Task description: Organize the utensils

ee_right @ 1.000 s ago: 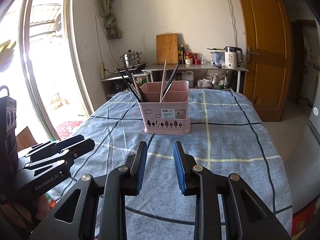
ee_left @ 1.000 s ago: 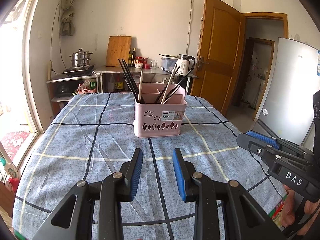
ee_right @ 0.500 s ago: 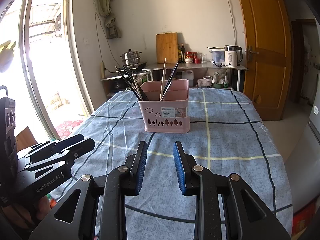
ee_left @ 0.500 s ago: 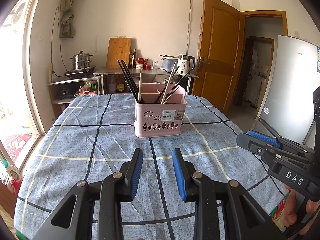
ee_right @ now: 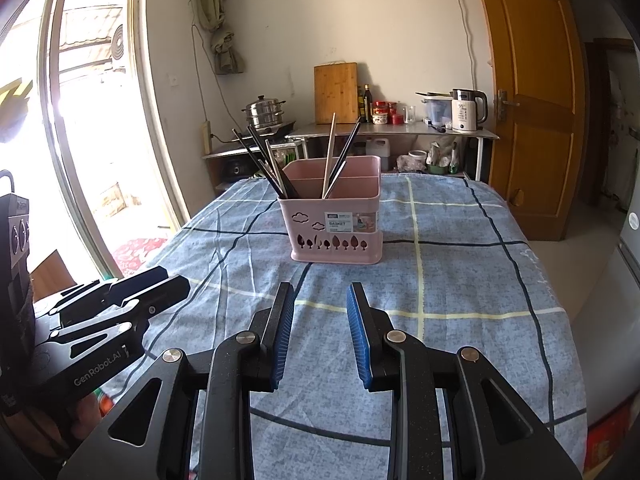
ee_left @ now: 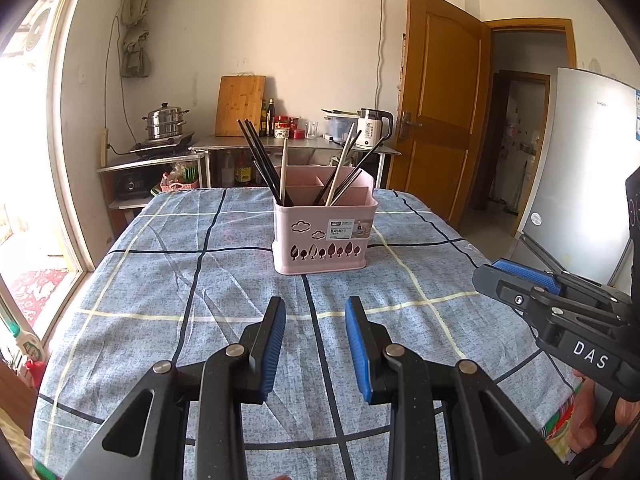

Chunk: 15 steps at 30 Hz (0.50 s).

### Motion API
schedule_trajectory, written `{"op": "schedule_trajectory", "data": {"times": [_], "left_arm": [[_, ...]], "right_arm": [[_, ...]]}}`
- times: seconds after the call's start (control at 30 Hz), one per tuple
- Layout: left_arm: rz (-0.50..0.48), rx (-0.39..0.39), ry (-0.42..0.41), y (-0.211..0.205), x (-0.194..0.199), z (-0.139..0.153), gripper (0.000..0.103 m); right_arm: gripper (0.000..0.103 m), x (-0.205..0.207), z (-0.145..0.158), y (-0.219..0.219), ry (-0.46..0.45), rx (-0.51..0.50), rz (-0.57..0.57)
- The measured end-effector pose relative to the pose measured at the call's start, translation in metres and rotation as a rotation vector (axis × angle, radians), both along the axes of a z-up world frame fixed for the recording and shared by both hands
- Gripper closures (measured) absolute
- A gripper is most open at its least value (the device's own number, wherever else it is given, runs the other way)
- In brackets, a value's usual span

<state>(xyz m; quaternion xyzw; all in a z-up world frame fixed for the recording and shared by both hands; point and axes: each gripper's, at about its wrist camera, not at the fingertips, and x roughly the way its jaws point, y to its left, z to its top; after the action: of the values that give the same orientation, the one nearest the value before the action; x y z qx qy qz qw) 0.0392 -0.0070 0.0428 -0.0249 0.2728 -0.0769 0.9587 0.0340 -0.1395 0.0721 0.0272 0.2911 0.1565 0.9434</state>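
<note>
Waiting: nothing moves since moment ago. Left claw (ee_left: 315, 334) and right claw (ee_right: 320, 320) both spread, empty, low over counter (ee_left: 160, 280). Pink basket (ee_left: 320, 240) mid-counter, chopsticks (ee_left: 264, 164) inside. Sorting looks unstarted or done.

A soft, creased cloth (ee_left: 168, 280) is covering the table, looking matt. The pink basket (ee_left: 320, 240) is showing smooth plastic with a paper label (ee_left: 346, 229). A wooden board (ee_left: 240, 106) and a shiny metal pot (ee_left: 165, 122) are standing behind.
</note>
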Motion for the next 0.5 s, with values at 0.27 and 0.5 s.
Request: {"op": "schedule_trajectory", "data": {"times": [0.27,0.5], "left_arm": [[0.0,0.006,-0.003,-0.0008,-0.0009,0.0003,0.072],[0.003,0.021,-0.008,-0.003,-0.0025,0.0015,0.072]], "right_arm": [[0.075,-0.0001,-0.0002,0.0003,0.0,0.0,0.0],[0.075,0.0005,-0.0001,0.0003,0.001,-0.001,0.002]]}}
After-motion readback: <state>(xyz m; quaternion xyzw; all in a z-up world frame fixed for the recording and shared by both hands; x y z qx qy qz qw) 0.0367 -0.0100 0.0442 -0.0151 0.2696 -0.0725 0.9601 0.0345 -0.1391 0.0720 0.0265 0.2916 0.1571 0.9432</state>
